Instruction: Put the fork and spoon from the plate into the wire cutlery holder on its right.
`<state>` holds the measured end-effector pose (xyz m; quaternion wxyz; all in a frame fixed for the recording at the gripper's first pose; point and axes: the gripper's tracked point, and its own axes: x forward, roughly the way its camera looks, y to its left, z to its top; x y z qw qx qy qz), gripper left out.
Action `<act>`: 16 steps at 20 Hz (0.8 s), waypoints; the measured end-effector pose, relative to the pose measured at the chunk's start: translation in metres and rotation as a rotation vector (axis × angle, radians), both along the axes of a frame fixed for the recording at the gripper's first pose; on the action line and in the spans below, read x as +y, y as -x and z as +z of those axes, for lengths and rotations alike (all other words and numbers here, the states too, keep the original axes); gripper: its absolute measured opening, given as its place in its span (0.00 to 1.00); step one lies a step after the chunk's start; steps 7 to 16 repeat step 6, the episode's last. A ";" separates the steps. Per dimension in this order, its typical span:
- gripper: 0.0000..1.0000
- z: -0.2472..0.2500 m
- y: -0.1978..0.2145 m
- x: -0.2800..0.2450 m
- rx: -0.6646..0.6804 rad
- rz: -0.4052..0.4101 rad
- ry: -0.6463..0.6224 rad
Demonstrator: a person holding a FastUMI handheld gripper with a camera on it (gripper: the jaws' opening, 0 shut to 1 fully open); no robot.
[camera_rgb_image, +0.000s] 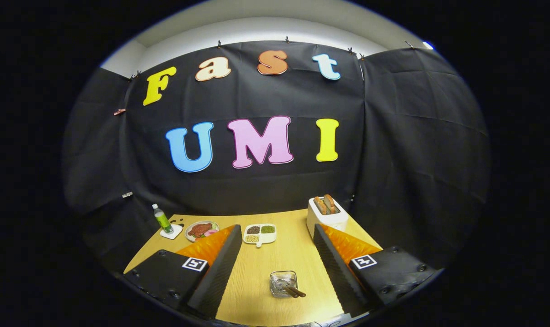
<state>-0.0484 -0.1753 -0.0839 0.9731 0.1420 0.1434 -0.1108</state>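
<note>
Gaping jaws, wire cutlery holder (283,283) between

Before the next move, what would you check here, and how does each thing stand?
1. Hand-held gripper free: ok, fingers wide apart, holding nothing.
2. Holder upright: ok, it stands between the fingers.
3. Cutlery in the holder: ok, brown handles lean out of it; which is the fork and which the spoon, cannot tell.
4. Nothing left on the plate: cannot tell, a finger covers part of it and only food shows.
5. Toaster and divided dish out of the way: ok, both lie beyond the holder.
</note>
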 end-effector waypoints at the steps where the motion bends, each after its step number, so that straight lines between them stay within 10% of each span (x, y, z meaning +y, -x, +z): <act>1: 0.99 0.000 0.001 -0.001 -0.001 0.000 0.001; 16: 0.99 -0.006 0.002 0.000 0.013 0.012 0.005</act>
